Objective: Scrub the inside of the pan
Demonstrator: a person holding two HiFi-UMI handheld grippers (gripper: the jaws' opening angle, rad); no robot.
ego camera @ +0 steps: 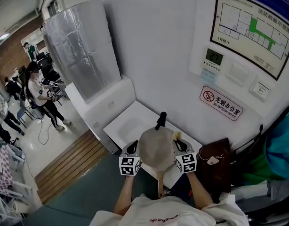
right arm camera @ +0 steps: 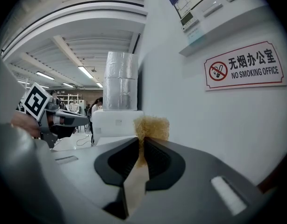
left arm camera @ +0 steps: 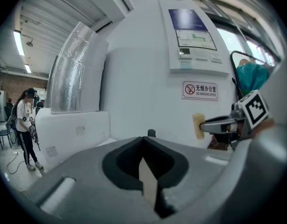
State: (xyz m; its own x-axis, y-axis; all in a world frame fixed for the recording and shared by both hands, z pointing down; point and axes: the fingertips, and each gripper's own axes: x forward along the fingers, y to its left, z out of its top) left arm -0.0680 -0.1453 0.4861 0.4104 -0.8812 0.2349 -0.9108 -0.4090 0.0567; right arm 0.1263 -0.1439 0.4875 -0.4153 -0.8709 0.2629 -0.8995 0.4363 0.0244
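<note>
Yellow sponge [right arm camera: 152,127] sat pinched in the right gripper's [right arm camera: 141,143] closed jaws. The left gripper [left arm camera: 144,143] was closed too, seemingly on nothing. The pan [ego camera: 156,149] lay at its three o'clock, unheld, so scrubbing might shove it off the table [ego camera: 130,121].

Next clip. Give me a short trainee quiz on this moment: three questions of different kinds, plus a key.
1. True or false: the right gripper is shut on a yellow sponge.
2. In the head view, the pan shows: A) between the left gripper and the right one; B) down on the floor; C) inside a sink.
3. What does the red-edged sign forbid?
Key: 1 true; 2 A; 3 smoking.
</note>
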